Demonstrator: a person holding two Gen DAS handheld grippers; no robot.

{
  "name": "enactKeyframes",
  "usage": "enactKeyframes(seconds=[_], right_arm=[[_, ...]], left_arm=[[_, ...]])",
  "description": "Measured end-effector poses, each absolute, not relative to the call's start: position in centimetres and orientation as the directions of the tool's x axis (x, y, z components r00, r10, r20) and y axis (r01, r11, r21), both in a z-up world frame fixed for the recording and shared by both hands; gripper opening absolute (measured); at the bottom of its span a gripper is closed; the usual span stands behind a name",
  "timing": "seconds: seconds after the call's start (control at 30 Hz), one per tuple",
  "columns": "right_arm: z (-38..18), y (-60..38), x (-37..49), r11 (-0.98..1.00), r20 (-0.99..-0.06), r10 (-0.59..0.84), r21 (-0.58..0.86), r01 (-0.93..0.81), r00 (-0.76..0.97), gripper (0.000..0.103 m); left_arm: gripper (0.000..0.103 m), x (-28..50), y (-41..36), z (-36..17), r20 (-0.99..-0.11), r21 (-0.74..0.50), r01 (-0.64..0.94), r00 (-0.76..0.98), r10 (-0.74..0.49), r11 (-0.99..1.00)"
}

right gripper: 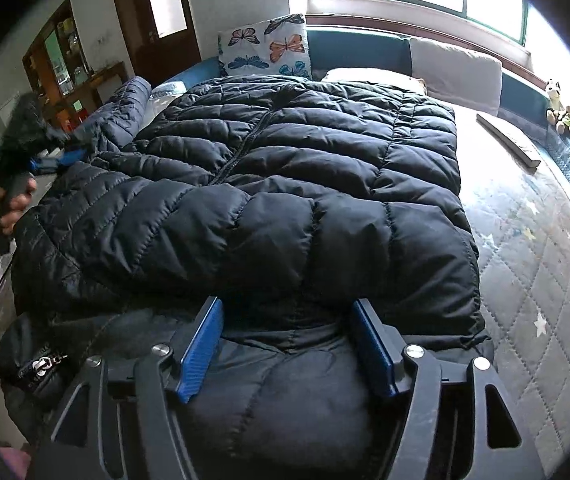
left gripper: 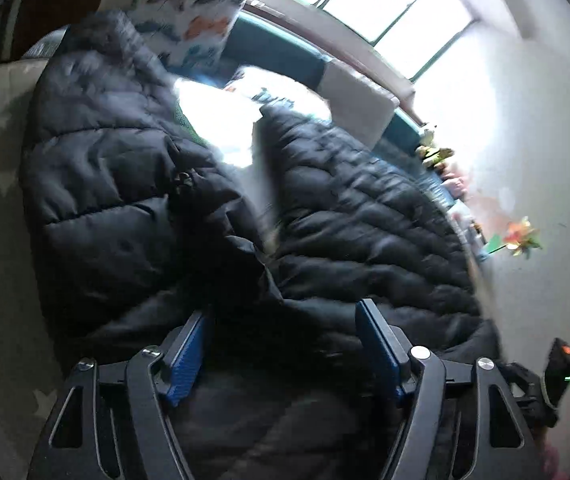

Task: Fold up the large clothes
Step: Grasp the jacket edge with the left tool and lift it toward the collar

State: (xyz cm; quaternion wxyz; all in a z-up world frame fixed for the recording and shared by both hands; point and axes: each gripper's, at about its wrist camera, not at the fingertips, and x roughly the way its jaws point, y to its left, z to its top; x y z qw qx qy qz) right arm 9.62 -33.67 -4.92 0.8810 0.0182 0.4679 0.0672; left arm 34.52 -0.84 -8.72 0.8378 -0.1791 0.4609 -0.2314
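Note:
A large black quilted puffer jacket (right gripper: pixel 285 184) lies spread on the bed, zipper up, with one sleeve folded across its front. My right gripper (right gripper: pixel 285 344) hovers over the jacket's near hem. It is open, both blue pads (right gripper: pixel 201 352) bare and wide apart, with padded fabric lying between them. In the right wrist view my left gripper (right gripper: pixel 59 162) is a blur at the far left, held by a hand (right gripper: pixel 15 204) beside the raised dark sleeve (right gripper: pixel 125 104). In its own blurred view the left gripper (left gripper: pixel 285 340) stands open over the jacket (left gripper: pixel 133 208), pads not pressing it.
The bed's star-patterned quilted mattress (right gripper: pixel 533 272) shows bare on the right. A butterfly pillow (right gripper: pixel 265 46) and a grey cushion (right gripper: pixel 457 72) lean on the teal headboard under the window. Soft toys (right gripper: pixel 565 116) and a long dark flat object (right gripper: pixel 509 140) sit at right; shelves (right gripper: pixel 65 64) at left.

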Motion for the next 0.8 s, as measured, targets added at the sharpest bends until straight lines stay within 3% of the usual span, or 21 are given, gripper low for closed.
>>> enactKeyframes(seconds=[0.17,0.3,0.4,0.57,0.73,0.8], right_arm=[[-5.1,-33.6,9.8,0.99,-0.824,0.137,0.095,-0.105,0.549,0.075],[-5.1,-33.5,9.8,0.99,-0.822,0.138,0.098,-0.102,0.553,0.076],[-5.1,-33.6,9.8,0.99,-0.819,0.139,0.102,-0.098,0.557,0.076],[-5.1,-33.6,9.7,0.99,-0.82,0.14,0.102,-0.1,0.555,0.076],[-5.1,-33.6,9.7,0.99,-0.821,0.14,0.101,-0.101,0.554,0.076],[-5.1,-33.6,9.7,0.99,-0.821,0.141,0.103,-0.1,0.554,0.077]], left_arm=[[0.073,34.1,-0.8,-7.2,-0.675,-0.506,0.239,0.488,-0.553,0.829],[0.073,33.5,0.0,-4.2,-0.589,-0.538,0.284,0.546,-0.596,0.793],[0.073,35.1,0.9,-3.8,-0.601,-0.525,0.243,0.572,-0.558,0.816],[0.073,38.8,3.8,-7.5,-0.701,-0.533,0.068,0.522,-0.486,0.843],[0.073,38.8,5.0,-6.1,-0.649,-0.577,0.107,0.542,-0.534,0.81],[0.073,39.2,6.2,-4.2,-0.632,-0.548,0.105,0.599,-0.492,0.83]])
